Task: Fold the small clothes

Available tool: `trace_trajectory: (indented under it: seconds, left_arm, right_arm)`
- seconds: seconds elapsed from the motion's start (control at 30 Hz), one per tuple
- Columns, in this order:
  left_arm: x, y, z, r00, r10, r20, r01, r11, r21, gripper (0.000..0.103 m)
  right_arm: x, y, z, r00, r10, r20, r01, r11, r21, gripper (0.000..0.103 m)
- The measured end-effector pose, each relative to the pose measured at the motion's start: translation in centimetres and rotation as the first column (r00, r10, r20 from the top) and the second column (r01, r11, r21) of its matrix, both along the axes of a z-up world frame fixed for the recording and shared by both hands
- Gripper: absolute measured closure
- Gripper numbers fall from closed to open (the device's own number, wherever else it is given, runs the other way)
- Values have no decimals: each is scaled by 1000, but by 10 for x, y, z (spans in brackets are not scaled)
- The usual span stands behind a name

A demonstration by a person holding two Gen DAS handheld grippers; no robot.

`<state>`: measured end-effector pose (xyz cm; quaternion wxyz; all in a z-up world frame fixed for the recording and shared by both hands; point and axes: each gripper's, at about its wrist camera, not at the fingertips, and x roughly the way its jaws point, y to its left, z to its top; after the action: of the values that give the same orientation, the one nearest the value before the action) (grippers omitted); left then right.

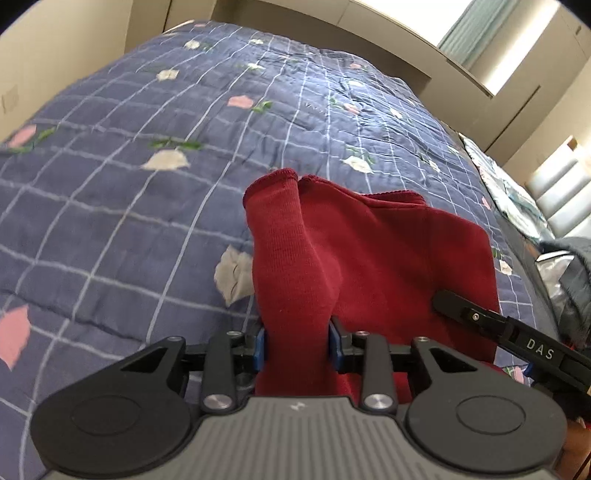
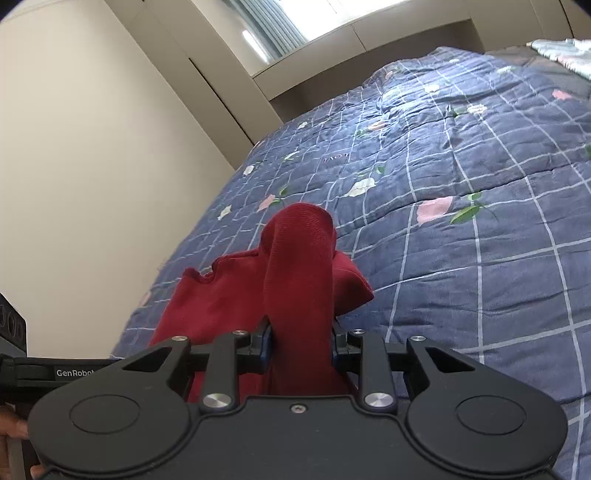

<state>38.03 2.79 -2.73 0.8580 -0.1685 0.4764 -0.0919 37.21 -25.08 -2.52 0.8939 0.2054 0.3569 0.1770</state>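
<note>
Because the red knit garment (image 1: 351,251) is soft and light, I grasp bunched edge folds: my left gripper (image 1: 297,343) and right gripper (image 2: 301,345) each clench one (lower centre of both frames), lifting it over the quilt (image 1: 147,184).

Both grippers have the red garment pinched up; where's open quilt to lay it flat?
Open quilt runs from the red garment toward the headboard, and, in the right wrist view, across the bed beyond the garment. It is crowded at the bed's side edge, by the dark clothing and patterned bedding.
</note>
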Motion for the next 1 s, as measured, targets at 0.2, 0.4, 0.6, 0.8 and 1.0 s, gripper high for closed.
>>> trace_trajectory:
  seconds: [0.2,0.4,0.6,0.8,1.0]
  left_arm:
    - [-10,3,-1,1000,24,13,-24,999,28,48]
    - [-58,0,37,986,69,154,-81,994,72,12]
    - [-132,-12,72,953,85,292,-126,984,125,0]
    - [-212,-13,71,923,135,360,-231,943,239,0]
    - [-270,-5,51,923,178,340,-269,932,243,0]
  right_arm:
    - [-11,2,6,998,-21,53,27,995,-100,44]
    - [-67,1,32,982,-20,189,56,981,-187,4]
    - [-148,5,57,955,-11,298,92,961,-259,1]
    - [-229,6,70,935,-21,355,118,960,-253,1]
    - [-290,11,68,929,-30,370,142,949,-282,1]
